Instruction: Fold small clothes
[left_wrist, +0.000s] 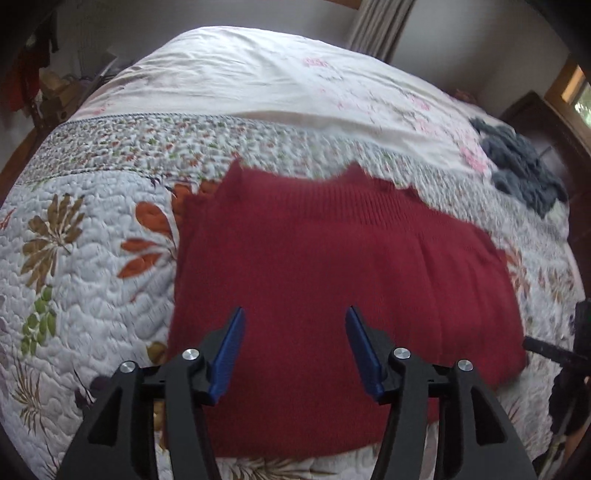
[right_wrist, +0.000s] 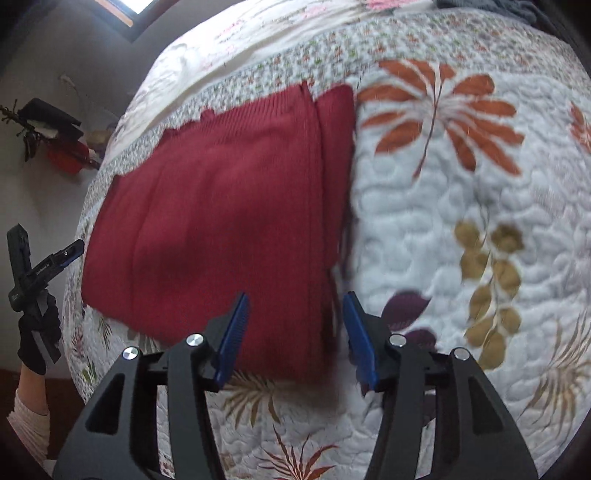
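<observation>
sweater (left_wrist: 332, 280): red knit, folded flat on quilt (left_wrist: 92, 266), centre of bed.
left gripper (left_wrist: 295, 321): jaws wide apart, empty, above sweater's near edge.
right gripper (right_wrist: 295, 306): jaws wide apart, empty, over sweater's near corner.
grey cloth (left_wrist: 521, 162): heap at 2 o'clock in left view, well apart from sweater.
gloved hand (right_wrist: 37, 332): at 9 o'clock in right view, holds the left tool.

The folded sweater (left_wrist: 332, 280) lay flat on the quilt (left_wrist: 92, 258) covering the bed. The left tool (left_wrist: 295, 350) hovered above the sweater's near part, both fingers apart and empty. The right tool (right_wrist: 295, 336) hung over its near right edge. A heap of clothes (left_wrist: 521, 166) lay well behind, to the right.
</observation>
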